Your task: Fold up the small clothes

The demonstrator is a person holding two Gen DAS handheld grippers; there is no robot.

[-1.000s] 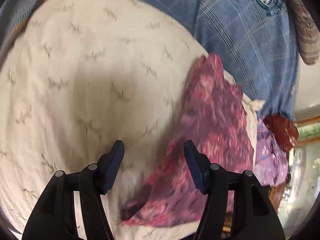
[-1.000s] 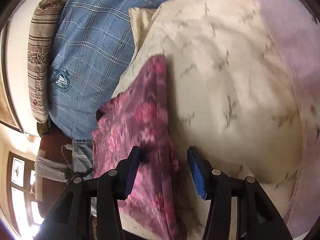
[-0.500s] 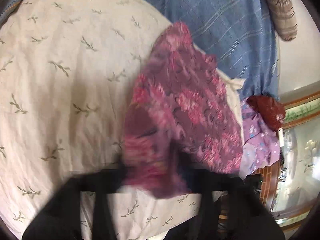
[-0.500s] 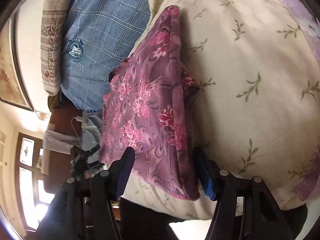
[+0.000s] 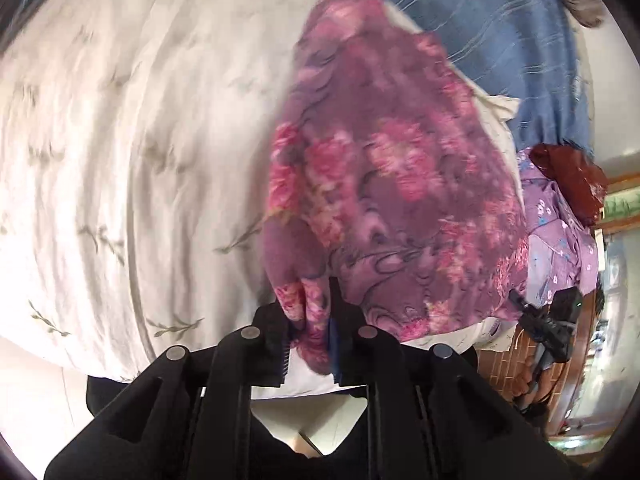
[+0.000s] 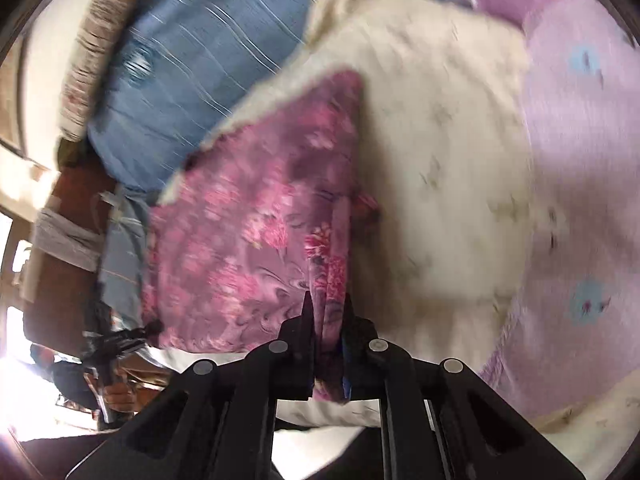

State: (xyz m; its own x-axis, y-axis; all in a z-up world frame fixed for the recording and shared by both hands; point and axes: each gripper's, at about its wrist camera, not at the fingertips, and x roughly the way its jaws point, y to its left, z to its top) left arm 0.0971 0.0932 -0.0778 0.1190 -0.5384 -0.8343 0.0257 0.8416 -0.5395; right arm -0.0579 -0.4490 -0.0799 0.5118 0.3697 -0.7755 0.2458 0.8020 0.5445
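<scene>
A purple garment with pink flowers (image 5: 384,184) lies on a cream leaf-print sheet (image 5: 132,152). My left gripper (image 5: 310,320) is shut on a near edge of the garment. In the right wrist view the same garment (image 6: 256,232) spreads to the left over the cream sheet (image 6: 444,168). My right gripper (image 6: 326,320) is shut on another bunched edge of it. Both views are blurred by motion.
A blue checked blanket (image 5: 500,28) lies beyond the sheet, also in the right wrist view (image 6: 200,76). A lilac flowered cloth (image 6: 580,160) lies to the right. A dark red bundle (image 5: 568,180) and another lilac cloth (image 5: 560,248) sit at the bed's edge. A striped pillow (image 6: 96,48) is far left.
Both grippers were open over the garment a second ago. Both have closed on its near edge, and the cloth now stands bunched between the fingers.
</scene>
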